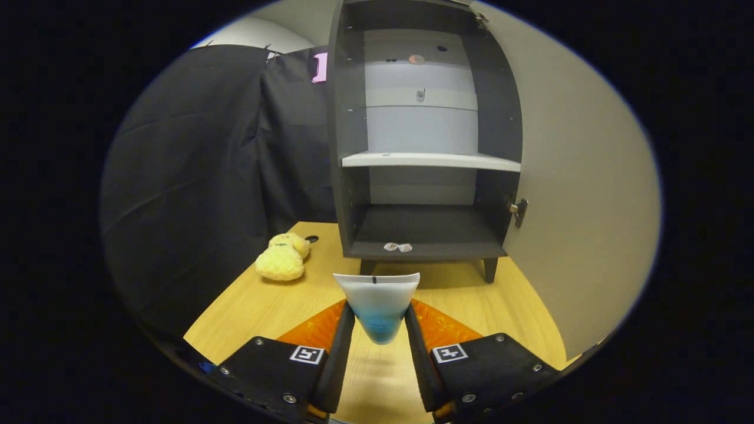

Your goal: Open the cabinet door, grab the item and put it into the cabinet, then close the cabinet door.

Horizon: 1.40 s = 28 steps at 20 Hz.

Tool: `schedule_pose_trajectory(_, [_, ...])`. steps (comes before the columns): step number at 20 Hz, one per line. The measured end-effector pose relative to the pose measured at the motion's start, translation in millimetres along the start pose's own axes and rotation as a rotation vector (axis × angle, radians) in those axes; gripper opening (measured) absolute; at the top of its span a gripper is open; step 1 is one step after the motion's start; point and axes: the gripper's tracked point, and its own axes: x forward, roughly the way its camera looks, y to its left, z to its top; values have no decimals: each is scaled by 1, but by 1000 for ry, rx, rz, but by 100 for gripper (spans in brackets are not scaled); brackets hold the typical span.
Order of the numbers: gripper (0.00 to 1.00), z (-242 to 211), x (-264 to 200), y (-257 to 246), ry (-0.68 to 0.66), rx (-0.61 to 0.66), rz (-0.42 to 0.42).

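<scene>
A white and blue squeeze tube [378,303] stands between the fingers of my gripper [380,321], which is shut on it, with its flat crimped end up and lifted above the wooden table [471,306]. Straight ahead stands the dark cabinet [427,135] on short legs, its pale door [580,194] swung wide open to the right. Inside, a white shelf [430,159] divides it, and the bottom compartment [427,227] holds two small wrapped pieces [398,247] at its front lip.
A yellow plush toy [283,258] lies on the table left of the cabinet, near a round cable hole [311,239]. Black cloth walls [194,176] close off the left side and back. The open door hangs over the table's right side.
</scene>
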Motion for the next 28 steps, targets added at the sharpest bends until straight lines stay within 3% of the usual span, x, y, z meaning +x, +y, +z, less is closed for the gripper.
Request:
schedule_pose_trajectory(7, [52, 124, 26, -33, -116, -19, -12])
schedule_pose_trajectory(16, [52, 236, 86, -53, -195, -2, -23])
schedule_pose_trajectory(21, [52, 264, 138, -55, -166, 27, -25])
schedule_pose_trajectory(28, [53, 262, 184, -61, -100, 51, -42])
